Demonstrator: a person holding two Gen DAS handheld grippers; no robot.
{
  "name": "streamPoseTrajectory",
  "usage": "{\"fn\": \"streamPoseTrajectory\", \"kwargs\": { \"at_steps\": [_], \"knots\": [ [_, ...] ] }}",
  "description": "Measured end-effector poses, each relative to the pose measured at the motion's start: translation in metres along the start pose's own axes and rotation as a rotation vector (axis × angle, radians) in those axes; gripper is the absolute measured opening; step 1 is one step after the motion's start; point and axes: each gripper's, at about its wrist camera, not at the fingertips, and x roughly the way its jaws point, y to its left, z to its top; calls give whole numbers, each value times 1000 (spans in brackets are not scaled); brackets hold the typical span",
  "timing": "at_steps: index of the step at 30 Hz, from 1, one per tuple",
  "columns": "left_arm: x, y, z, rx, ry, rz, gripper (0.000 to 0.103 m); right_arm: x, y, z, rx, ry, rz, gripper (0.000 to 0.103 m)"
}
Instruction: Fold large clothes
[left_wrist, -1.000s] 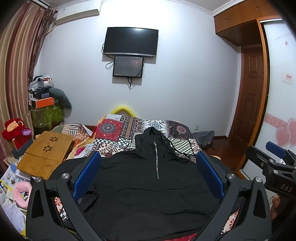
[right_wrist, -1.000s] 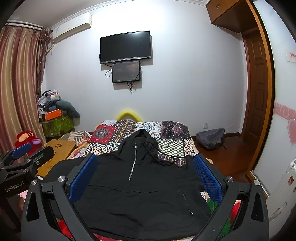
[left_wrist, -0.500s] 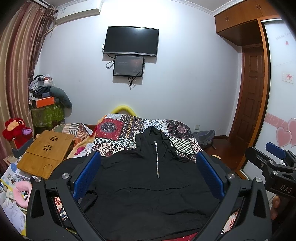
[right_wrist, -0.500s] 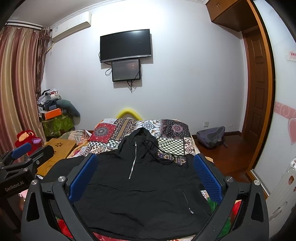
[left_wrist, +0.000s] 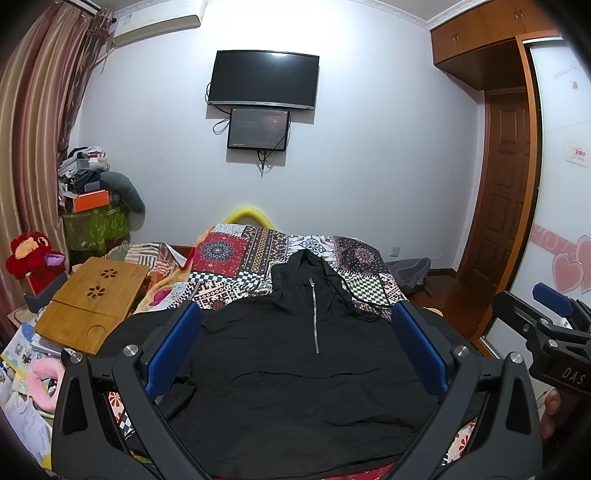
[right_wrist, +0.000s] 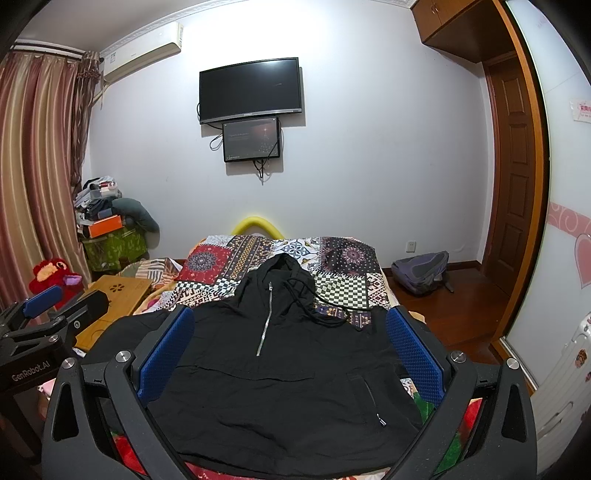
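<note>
Gaping wide above the black hoodie (left_wrist: 295, 369), both hand-held grippers; only right view shows backpack (right_wrist: 421, 271).

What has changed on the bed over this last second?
Almost nothing. The black hoodie lies spread flat on the patterned quilt as before. Both tongs, left and right, still hover open above it, holding nothing; the views barely drifted.
</note>
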Motion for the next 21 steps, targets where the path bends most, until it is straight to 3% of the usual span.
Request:
{"fn": "streamPoseTrajectory", "kwargs": {
  "at_steps": [21],
  "knots": [
    [3, 3, -2, -5, 8, 3, 103, 4, -5, -6, -2, 12, 0, 103]
  ]
}}
